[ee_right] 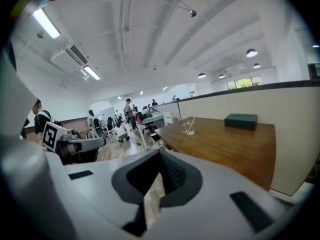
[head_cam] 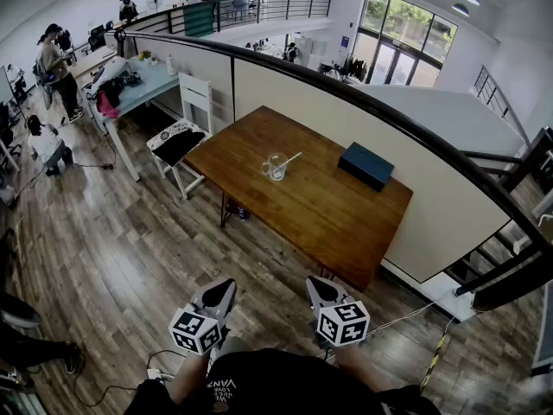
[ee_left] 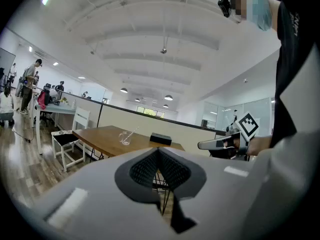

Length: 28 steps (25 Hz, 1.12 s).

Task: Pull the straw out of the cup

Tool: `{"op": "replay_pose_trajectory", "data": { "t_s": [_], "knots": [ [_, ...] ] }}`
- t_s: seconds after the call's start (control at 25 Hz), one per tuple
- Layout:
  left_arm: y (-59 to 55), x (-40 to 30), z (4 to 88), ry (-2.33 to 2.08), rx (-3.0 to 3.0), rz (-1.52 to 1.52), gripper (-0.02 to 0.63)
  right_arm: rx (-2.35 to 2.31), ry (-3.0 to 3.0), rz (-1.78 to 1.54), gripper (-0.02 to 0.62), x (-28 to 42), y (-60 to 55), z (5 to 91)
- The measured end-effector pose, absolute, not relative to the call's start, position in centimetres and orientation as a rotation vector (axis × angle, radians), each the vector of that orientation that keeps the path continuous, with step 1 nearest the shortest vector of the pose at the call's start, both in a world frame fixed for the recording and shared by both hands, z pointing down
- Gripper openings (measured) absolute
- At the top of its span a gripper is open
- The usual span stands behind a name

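A clear glass cup (head_cam: 276, 167) stands near the middle of the brown wooden table (head_cam: 259, 188), with a pale straw (head_cam: 289, 159) leaning out of it to the right. The cup (ee_left: 125, 138) and straw also show far off in the left gripper view, and the cup (ee_right: 189, 128) again in the right gripper view. Both grippers hang close to the person's body, well short of the table. My left gripper (head_cam: 225, 289) is shut with nothing in it. My right gripper (head_cam: 318, 285) is shut and empty too.
A dark green box (head_cam: 366, 165) lies on the table's far right part. A white chair (head_cam: 181, 137) stands at the table's left end. A curved black railing (head_cam: 389, 115) and low wall run behind the table. People work at desks (head_cam: 130, 85) far left.
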<state>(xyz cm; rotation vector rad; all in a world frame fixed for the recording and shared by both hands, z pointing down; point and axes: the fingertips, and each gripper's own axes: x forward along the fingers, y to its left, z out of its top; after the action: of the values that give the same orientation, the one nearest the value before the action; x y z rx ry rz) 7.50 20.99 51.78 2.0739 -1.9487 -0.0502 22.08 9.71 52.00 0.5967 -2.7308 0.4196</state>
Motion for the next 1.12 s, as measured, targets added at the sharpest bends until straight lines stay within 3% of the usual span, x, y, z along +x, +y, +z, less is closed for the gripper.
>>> {"op": "replay_pose_trajectory", "data": {
  "t_s": [0.36, 0.44, 0.52, 0.56, 0.6, 1.12],
  "knots": [
    [21.0, 5.8, 53.2, -1.966, 2.040, -0.088, 0.012, 0.568, -2.759, 0.548, 0.012, 19.9, 9.2, 53.0],
    [20.4, 5.0, 53.4, -1.949, 2.040, -0.099, 0.039, 0.571, -2.784, 0.598, 0.014, 18.9, 8.6, 52.9],
    [19.7, 3.9, 53.4, -1.928, 2.044, -0.111, 0.131, 0.599, -2.794, 0.615, 0.071, 17.8, 7.8, 52.6],
    [19.3, 3.3, 53.4, -1.917, 2.052, -0.113, 0.144, 0.615, -2.795, 0.621, 0.145, 17.2, 7.4, 52.4],
    [18.9, 2.7, 53.4, -1.905, 2.062, -0.111, 0.144, 0.632, -2.795, 0.627, 0.173, 16.6, 7.0, 52.4],
    [14.5, -8.5, 53.3, -1.758, 2.163, -0.062, 0.175, 0.826, -2.733, 0.742, 0.179, 7.0, 3.8, 52.9]
  ]
}}
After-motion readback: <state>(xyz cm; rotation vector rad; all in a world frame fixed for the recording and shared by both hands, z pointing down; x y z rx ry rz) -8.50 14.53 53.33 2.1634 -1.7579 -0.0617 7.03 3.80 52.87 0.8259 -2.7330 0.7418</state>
